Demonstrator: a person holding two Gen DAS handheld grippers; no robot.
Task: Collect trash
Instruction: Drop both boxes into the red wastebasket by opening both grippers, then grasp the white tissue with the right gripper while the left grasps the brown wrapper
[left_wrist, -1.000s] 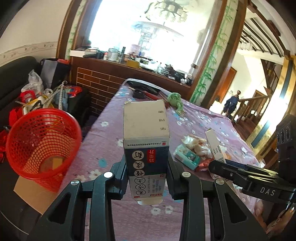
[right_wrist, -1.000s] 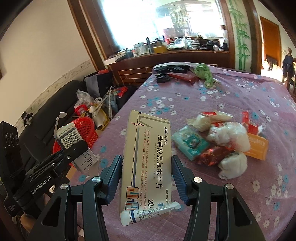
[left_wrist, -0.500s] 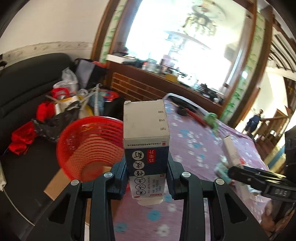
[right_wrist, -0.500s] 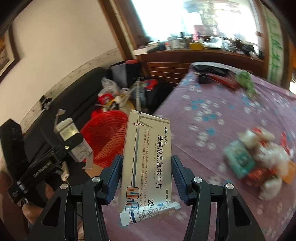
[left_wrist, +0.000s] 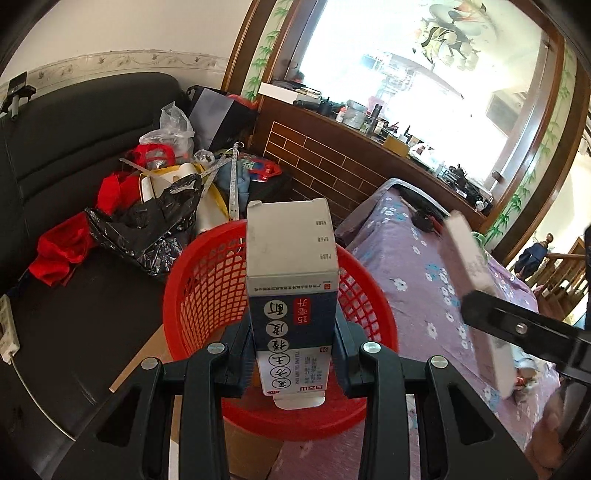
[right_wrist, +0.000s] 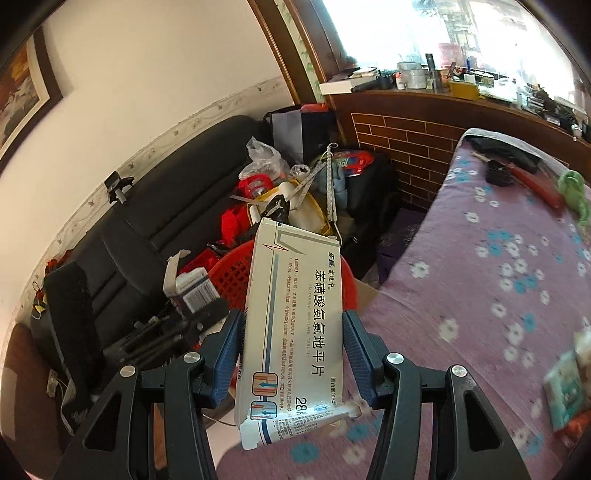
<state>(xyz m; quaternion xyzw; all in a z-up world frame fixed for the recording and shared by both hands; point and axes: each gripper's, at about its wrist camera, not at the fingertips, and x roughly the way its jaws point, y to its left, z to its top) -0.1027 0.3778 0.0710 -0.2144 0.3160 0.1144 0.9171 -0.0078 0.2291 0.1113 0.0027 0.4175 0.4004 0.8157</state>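
Moved: both tools are swinging from the bench (right_wrist: 480, 295) toward the basket (left_wrist: 192, 295).
Left tool (left_wrist: 293, 354): clamping a box (left_wrist: 291, 266), upright over the basket, nearer.
Right tool (right_wrist: 293, 354): gripping a carton (right_wrist: 295, 314), approaching.

Right gripper (right_wrist: 291, 354) is clamping white tablet box (right_wrist: 293, 325) at frame centre; red basket (right_wrist: 232, 275) is showing behind it, floral worktop (right_wrist: 480, 314) spreading right.

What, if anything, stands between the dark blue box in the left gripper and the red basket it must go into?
Nothing visible does. The left gripper holds the blue box right in front of the red basket's open mouth.
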